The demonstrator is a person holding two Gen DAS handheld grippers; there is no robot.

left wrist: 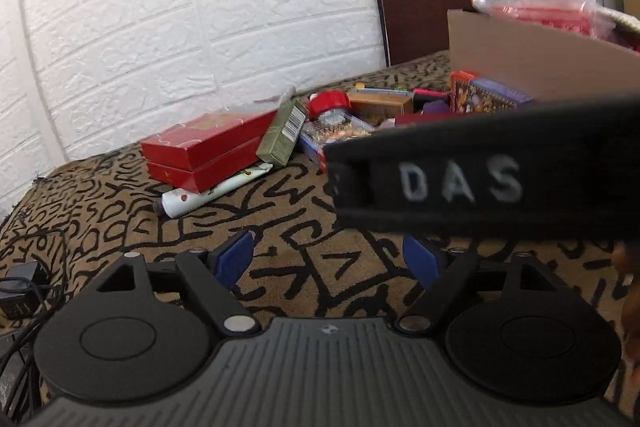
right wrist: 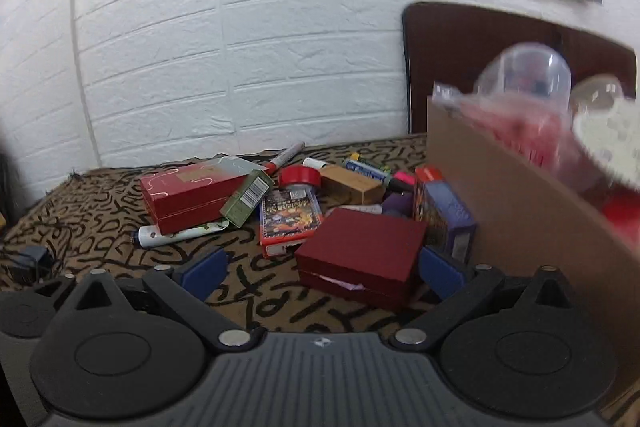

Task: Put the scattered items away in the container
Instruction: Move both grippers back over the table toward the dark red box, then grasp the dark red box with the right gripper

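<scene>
White brick-pattern wall backs our patterned tablecloth (right wrist: pixel 120 227), where the clutter lies heaped beside the cardboard box (right wrist: pixel 520 211), our landmark and the container we are filling. Just left of the box stand a purple-and-orange carton (right wrist: pixel 444 215) and a dark red flat box (right wrist: pixel 360 251); farther left of it lie a card pack (right wrist: pixel 288 215), a red tape roll (right wrist: pixel 300 177), a green carton (right wrist: pixel 246 199) leaning on stacked red boxes (right wrist: pixel 188 195), and a white tube (right wrist: pixel 176 234) under them. A clear plastic bag (right wrist: pixel 528 107) already bulges above the box's rim.

Our right gripper (right wrist: pixel 320 267) hovers with tongs spread wide and nothing between them, its right finger close to the dark red flat box. Our left gripper (left wrist: pixel 332 259) is likewise spread and empty over bare cloth, well left of the box, with the right device's black body (left wrist: pixel 500 175) crossing its view.

We judge three risks. The dark red flat box looks too broad for the opening, so a pinch may slip off its edges. The two grippers sit close and could collide. The overfull bag may spill items back out of the box.
</scene>
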